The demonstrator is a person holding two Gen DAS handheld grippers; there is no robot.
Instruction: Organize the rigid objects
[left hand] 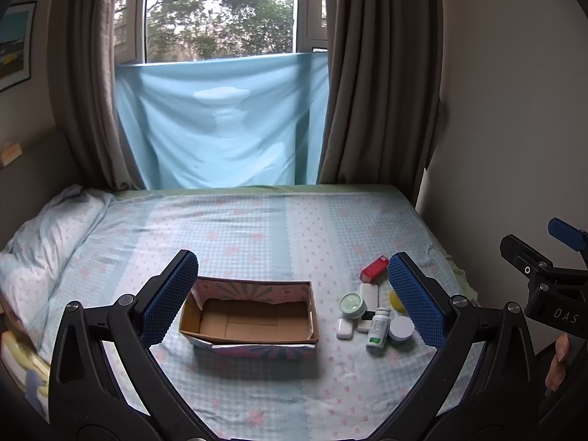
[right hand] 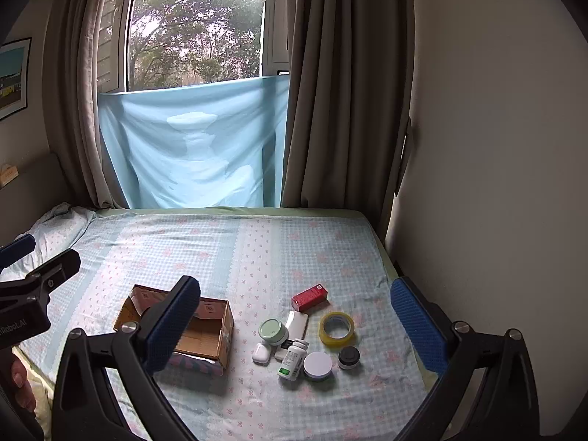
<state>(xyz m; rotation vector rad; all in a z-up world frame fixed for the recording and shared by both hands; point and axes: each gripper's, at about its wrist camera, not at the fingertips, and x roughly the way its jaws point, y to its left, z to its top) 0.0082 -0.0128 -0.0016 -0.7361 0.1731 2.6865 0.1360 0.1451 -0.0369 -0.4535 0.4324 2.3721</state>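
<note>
An open cardboard box (left hand: 253, 318) (right hand: 205, 334) sits empty on the bed. To its right lies a cluster: a red box (right hand: 310, 297), a green-lidded jar (right hand: 272, 330), a white flat case (right hand: 297, 323), a yellow tape roll (right hand: 336, 329), a white earbud case (right hand: 261, 352), a white pill bottle (right hand: 293, 359), a white-lidded jar (right hand: 318, 365) and a small black jar (right hand: 348, 357). My left gripper (left hand: 290, 301) is open above the box. My right gripper (right hand: 294, 330) is open above the cluster. Both hold nothing.
The bed (left hand: 257, 228) has a light blue checked sheet. A pillow (left hand: 47, 239) lies at the left. Curtains (left hand: 375, 73) and a blue cloth (left hand: 220, 121) hang at the window behind. A wall (right hand: 496, 147) bounds the bed's right side.
</note>
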